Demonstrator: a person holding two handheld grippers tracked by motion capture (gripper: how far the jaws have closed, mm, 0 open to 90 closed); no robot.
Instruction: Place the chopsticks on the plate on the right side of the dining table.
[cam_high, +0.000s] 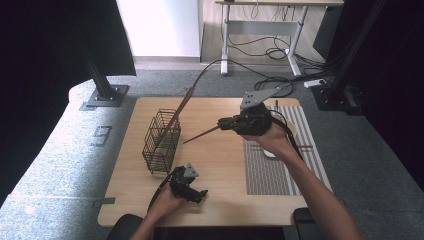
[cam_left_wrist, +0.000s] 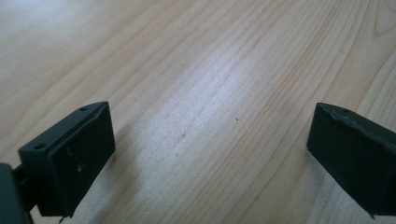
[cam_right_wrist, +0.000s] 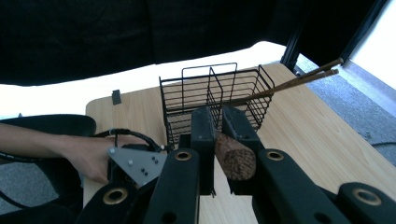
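A black wire basket (cam_high: 161, 141) stands on the left half of the wooden table (cam_high: 220, 200), with a pair of brown chopsticks (cam_high: 182, 102) leaning out over its far rim. My right gripper (cam_high: 220, 124) hovers just right of the basket, shut on another brown chopstick (cam_high: 200, 135) whose thin end points down-left toward it. In the right gripper view the stick's thick end (cam_right_wrist: 236, 161) sits between the jaws of the right gripper (cam_right_wrist: 217, 114), with the basket (cam_right_wrist: 215, 100) ahead. My left gripper (cam_high: 199, 193) rests low at the table's front, open (cam_left_wrist: 210, 149) over bare wood.
A striped grey placemat (cam_high: 280, 170) covers the table's right side, and a pale round dish (cam_high: 292, 129) sits partly hidden under the right hand. The leaning chopsticks (cam_right_wrist: 289, 83) jut past the basket's side. Cables and a desk frame (cam_high: 260, 30) lie on the floor beyond.
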